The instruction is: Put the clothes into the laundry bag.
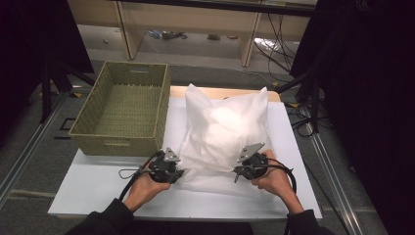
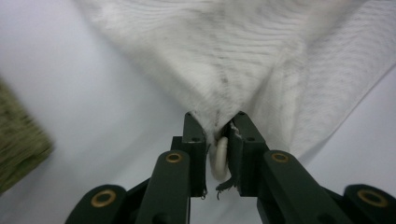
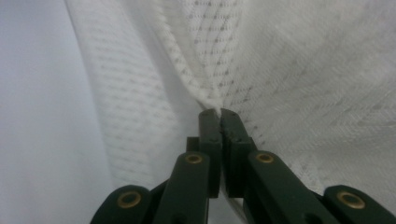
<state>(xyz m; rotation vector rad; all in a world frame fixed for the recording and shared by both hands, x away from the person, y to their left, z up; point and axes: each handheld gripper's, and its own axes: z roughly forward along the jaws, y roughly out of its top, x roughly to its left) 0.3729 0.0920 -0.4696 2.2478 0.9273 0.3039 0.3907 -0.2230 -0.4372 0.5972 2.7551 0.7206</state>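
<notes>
The white mesh laundry bag (image 1: 222, 132), stuffed with something pale, lies on the white tabletop (image 1: 98, 183) just right of the olive woven basket (image 1: 125, 107). The left tongs (image 1: 177, 175) pinch its near-left edge, seemingly at the zipper pull; the right tongs (image 1: 238, 172) are clamped on mesh. Lift both evenly, keeping the fabric taut. No readable writing anywhere.

I see a puffy white mesh bag (image 1: 226, 132) lying on the white table, its near edge pinched up.
</notes>
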